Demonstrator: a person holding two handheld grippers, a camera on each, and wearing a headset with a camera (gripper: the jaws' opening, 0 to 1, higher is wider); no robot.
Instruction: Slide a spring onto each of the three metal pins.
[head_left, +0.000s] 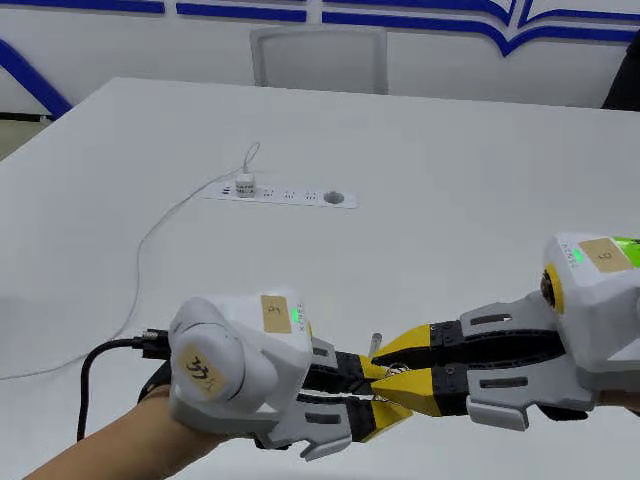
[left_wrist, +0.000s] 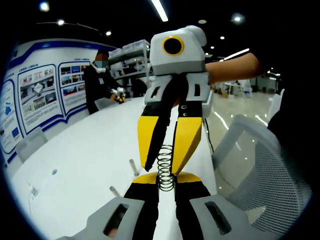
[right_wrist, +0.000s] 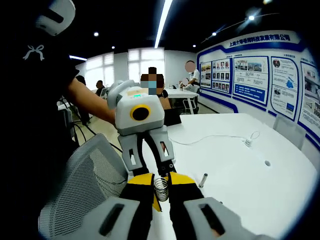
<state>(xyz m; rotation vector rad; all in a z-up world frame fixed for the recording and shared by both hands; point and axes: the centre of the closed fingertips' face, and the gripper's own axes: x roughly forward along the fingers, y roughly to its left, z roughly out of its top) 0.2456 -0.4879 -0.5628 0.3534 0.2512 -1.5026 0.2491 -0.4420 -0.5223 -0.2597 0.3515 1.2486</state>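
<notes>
The left claw (head_left: 368, 392) extended level from the lower left of the head view, pinching one end of the spring (left_wrist: 165, 167). The right claw (head_left: 398, 372), level from the right edge, clamped its coils. A pin (head_left: 377, 345) stood upright just behind the tips; bare counter (head_left: 450, 200) lay beyond.
</notes>
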